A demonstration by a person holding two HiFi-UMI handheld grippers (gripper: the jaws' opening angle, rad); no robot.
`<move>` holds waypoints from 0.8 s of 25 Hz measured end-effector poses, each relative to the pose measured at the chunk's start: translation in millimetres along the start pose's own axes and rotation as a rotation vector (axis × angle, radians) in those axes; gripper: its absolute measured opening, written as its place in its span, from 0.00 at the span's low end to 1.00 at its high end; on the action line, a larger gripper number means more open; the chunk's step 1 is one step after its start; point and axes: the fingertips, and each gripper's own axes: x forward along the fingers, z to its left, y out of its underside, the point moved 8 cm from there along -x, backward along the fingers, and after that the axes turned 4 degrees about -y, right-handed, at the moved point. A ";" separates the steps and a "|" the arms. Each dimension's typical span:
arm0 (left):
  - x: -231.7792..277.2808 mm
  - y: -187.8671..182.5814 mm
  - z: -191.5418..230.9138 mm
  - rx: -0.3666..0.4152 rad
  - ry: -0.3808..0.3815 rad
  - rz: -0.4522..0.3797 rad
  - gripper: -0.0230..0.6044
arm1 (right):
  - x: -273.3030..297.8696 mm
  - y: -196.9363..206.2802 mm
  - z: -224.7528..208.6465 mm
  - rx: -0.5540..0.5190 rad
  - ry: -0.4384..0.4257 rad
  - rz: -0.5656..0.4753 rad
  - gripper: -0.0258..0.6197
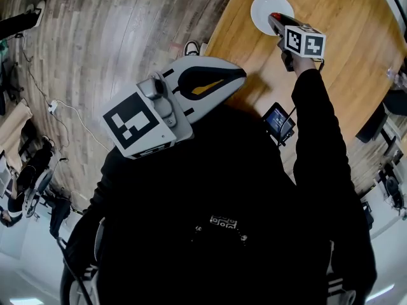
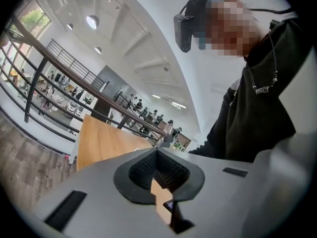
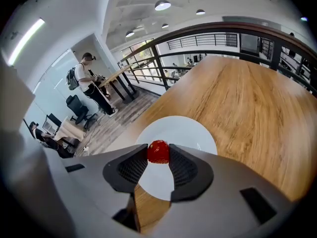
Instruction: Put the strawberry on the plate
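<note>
- Head view: reaches the right gripper (image 1: 276, 18) far right, down over the white plate (image 1: 262, 5); holds the left gripper (image 1: 238, 75) near and left.
- Left gripper view: shows jaws closed together, empty.
- Right gripper view: pinches the strawberry (image 3: 158, 151) at the tips, above the plate; risks rolling it onto the table (image 3: 247, 108) if dropped from height.

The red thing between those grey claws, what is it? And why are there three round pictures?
A person holds a grey two-jaw gripper tool in each hand. One picture comes from a camera on the person's head, looking down; the other two come from cameras riding on the tools. The right gripper pinches a small red strawberry over a round white plate on a long wooden table. The left gripper is closed with nothing in it.
</note>
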 end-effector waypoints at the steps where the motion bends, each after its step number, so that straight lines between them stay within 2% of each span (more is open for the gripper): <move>1: -0.3 1.5 -0.2 -0.006 -0.004 0.008 0.03 | 3.3 1.5 -3.1 -0.003 0.014 0.011 0.26; 9: -0.2 2.2 0.6 0.011 -0.019 -0.005 0.03 | 21.8 5.7 -8.1 -0.081 0.088 0.072 0.26; 12: -0.3 2.0 0.5 0.015 -0.020 -0.004 0.03 | 24.8 4.5 -7.8 -0.087 0.080 0.086 0.26; 15: -0.8 -0.2 0.3 0.025 -0.020 -0.005 0.03 | 23.6 1.5 -5.7 -0.098 0.074 0.084 0.31; 20: -2.1 -4.6 -5.5 0.055 -0.015 -0.002 0.03 | 11.0 -5.0 3.3 -0.089 0.026 0.017 0.34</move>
